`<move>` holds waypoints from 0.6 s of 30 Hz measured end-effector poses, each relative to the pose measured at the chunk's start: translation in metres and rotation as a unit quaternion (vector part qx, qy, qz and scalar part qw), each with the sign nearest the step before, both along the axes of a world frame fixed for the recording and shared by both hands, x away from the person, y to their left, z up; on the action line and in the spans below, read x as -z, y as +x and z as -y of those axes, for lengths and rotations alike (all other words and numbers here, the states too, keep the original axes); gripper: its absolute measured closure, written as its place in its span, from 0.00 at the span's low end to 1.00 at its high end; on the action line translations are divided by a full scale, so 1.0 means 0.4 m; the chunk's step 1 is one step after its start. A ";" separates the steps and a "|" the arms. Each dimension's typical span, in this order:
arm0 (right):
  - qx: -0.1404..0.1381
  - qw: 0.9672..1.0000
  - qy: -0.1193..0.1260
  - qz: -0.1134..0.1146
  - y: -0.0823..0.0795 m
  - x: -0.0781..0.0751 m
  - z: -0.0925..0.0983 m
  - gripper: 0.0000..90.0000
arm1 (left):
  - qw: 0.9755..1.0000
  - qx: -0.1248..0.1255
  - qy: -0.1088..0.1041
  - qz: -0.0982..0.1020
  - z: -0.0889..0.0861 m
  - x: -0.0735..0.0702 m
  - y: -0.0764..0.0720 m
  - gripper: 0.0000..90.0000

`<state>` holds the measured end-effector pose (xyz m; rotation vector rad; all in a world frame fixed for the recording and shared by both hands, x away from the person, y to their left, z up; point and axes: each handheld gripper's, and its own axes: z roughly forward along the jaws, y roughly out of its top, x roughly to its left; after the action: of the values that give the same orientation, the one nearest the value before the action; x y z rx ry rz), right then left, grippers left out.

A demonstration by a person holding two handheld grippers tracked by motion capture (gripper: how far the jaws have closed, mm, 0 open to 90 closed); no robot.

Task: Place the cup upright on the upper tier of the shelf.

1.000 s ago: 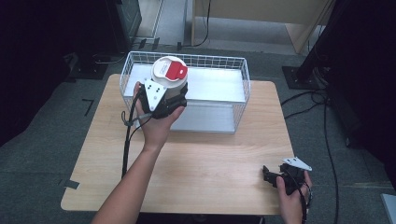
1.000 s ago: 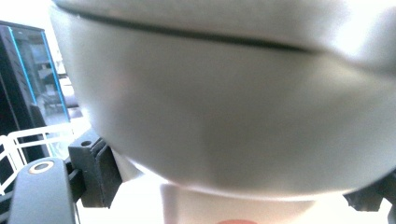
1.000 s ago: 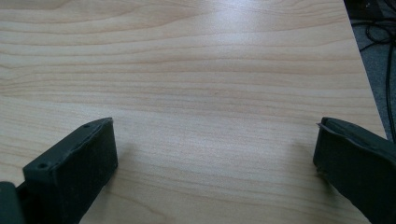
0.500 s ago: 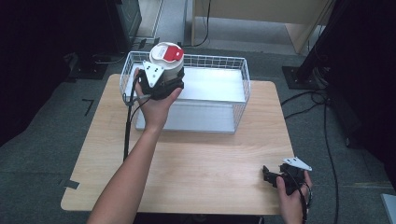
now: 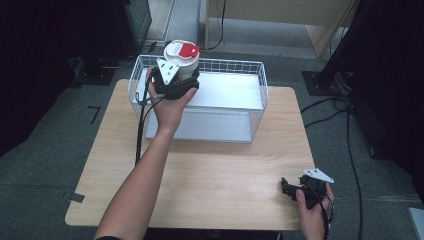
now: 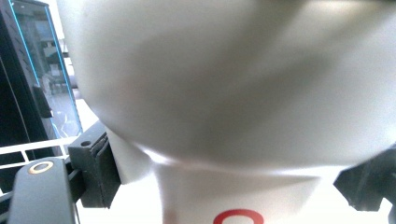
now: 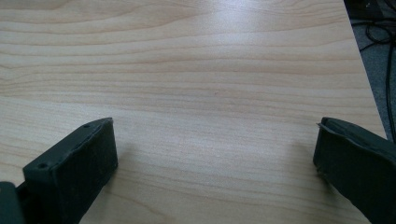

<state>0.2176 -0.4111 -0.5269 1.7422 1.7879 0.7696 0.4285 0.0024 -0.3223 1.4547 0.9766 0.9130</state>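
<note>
A white round container (image 5: 181, 56) with a red patch on its lid is held above the left end of a white wire basket (image 5: 260, 95). My left gripper (image 5: 176, 84) is shut on the container from its near side. In the left gripper view the container's pale wall (image 6: 224, 79) looms close between the two black jaws, with part of a red mark at the bottom. My right gripper (image 5: 289, 189) rests low on the wooden table (image 5: 215, 175) at the front right corner. Its jaws stand wide apart over bare wood (image 7: 215, 107), holding nothing.
The wire basket has a pale flat floor (image 5: 220, 107) and stands at the table's far edge. Black cables (image 5: 350, 130) trail on the grey floor at the right. A dark cabinet (image 5: 132, 20) stands beyond the basket's left end.
My left gripper has carried the container farther from the person, up and over the basket's left end. The right gripper has stayed in place.
</note>
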 end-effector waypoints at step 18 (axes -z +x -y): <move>0.000 1.000 0.000 0.000 0.000 0.000 0.000 0.00 | 1.000 -0.017 0.001 -0.003 -0.013 -0.020 -0.004 0.08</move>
<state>0.2176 -0.4111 -0.5269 1.7428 1.7883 0.7705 0.4269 0.0077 -0.3143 1.4470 1.0073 0.9349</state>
